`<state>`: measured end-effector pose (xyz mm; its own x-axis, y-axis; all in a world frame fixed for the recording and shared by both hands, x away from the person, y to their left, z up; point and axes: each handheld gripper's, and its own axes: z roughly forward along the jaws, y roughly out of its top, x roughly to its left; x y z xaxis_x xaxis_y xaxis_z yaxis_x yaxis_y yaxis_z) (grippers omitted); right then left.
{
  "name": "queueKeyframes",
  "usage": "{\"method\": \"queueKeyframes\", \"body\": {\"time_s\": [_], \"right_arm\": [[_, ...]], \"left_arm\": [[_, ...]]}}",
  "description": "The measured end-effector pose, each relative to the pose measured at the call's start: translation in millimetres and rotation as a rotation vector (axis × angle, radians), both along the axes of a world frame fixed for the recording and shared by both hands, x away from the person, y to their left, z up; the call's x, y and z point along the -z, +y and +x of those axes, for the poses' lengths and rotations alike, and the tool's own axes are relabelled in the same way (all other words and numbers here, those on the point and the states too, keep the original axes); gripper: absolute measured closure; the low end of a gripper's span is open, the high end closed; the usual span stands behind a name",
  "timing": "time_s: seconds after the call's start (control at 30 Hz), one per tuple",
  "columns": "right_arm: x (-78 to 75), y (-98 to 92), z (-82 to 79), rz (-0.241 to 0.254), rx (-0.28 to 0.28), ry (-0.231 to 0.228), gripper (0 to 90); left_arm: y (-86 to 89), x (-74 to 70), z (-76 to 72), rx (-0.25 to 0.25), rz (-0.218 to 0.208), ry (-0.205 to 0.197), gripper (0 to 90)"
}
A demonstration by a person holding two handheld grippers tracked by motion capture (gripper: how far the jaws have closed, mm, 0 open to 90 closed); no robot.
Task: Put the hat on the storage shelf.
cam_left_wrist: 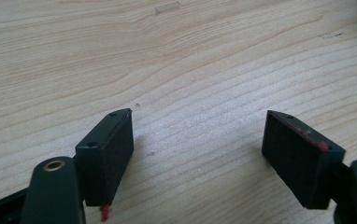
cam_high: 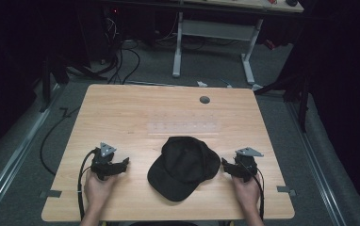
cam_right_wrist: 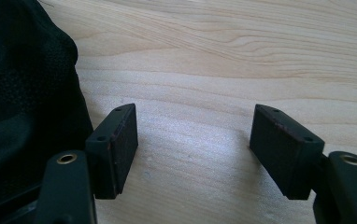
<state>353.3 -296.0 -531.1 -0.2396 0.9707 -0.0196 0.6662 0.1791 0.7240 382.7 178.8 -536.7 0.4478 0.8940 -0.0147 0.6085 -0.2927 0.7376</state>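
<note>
Seemingly pre-grasp: both the left gripper (cam_high: pixel 121 165) and right gripper (cam_high: pixel 225 165) rest released flanking the black fabric baseball cap (cam_high: pixel 184 165); approach its edges low, evenly.

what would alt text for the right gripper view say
The right gripper rests open over a light wooden table, bare wood between its two black jaws. A black cap lies along the left edge, just beside the left jaw.

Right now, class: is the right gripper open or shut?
Open: the right gripper has its jaws wide apart, bare light wooden table between them.
</note>
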Motion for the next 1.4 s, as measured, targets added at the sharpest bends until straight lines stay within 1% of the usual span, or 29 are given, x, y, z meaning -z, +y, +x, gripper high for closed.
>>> {"method": "queueKeyframes", "body": {"time_s": [0.7,0.87,0.93,1.03,1.17,1.4], "right_arm": [[0.2,0.1,-0.9,-0.001,0.001,0.0,30.7],[-0.6,-0.9,-1.1,0.002,0.001,0.007,31.5],[-1.4,-2.1,-1.7,0.004,0.009,0.014,32.2],[-4.1,-6.1,-4.0,0.029,0.018,0.013,33.5],[-11.9,-10.7,-9.2,0.071,0.023,-0.005,34.4],[-27.6,-10.0,-21.6,0.106,-0.003,-0.035,35.8]], "left_arm": [[-0.1,0.0,-0.2,0.002,-0.002,0.001,24.8],[0.0,0.0,-0.2,0.002,-0.002,0.001,24.8],[0.0,0.0,-0.2,0.002,-0.002,0.001,24.8],[0.0,0.0,-0.2,0.002,-0.002,0.001,24.8],[0.0,0.0,-0.2,0.002,-0.003,0.001,24.9],[0.1,0.0,-0.2,0.002,-0.003,0.001,25.0]]}}
